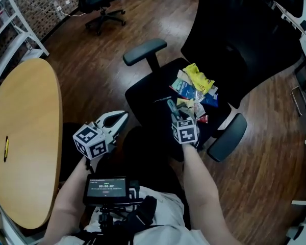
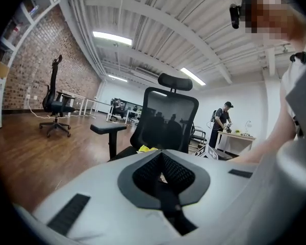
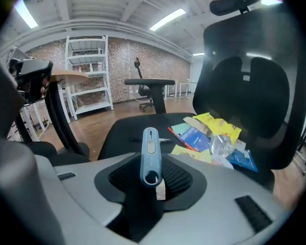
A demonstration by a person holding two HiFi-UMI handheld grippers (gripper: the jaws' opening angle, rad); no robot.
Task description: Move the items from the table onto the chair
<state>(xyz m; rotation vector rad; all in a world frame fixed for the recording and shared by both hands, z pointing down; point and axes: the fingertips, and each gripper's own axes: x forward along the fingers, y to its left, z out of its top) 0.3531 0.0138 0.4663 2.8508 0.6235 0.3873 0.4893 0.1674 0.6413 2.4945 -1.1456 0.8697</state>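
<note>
A black office chair (image 1: 148, 93) holds a pile of packets (image 1: 196, 88) in yellow, blue and clear wrap at the back of its seat, with a thin pen (image 1: 162, 99) in front of them. My right gripper (image 1: 172, 106) hangs over the seat's front, shut on a slim light-blue utility knife (image 3: 150, 157) that sticks out toward the pile (image 3: 209, 139). My left gripper (image 1: 123, 115) is left of the seat, level with it, its jaws together and nothing in them. From the left gripper view (image 2: 163, 175) the chair back (image 2: 168, 121) and a yellow packet (image 2: 147, 148) show ahead.
The round wooden table (image 1: 25, 137) lies at the left with one small dark-and-yellow thing (image 1: 6, 148) on it. A second office chair (image 1: 99, 4) stands far back on the wood floor, white shelving (image 1: 10, 29) along the brick wall. A person (image 2: 222, 124) works at a distant desk.
</note>
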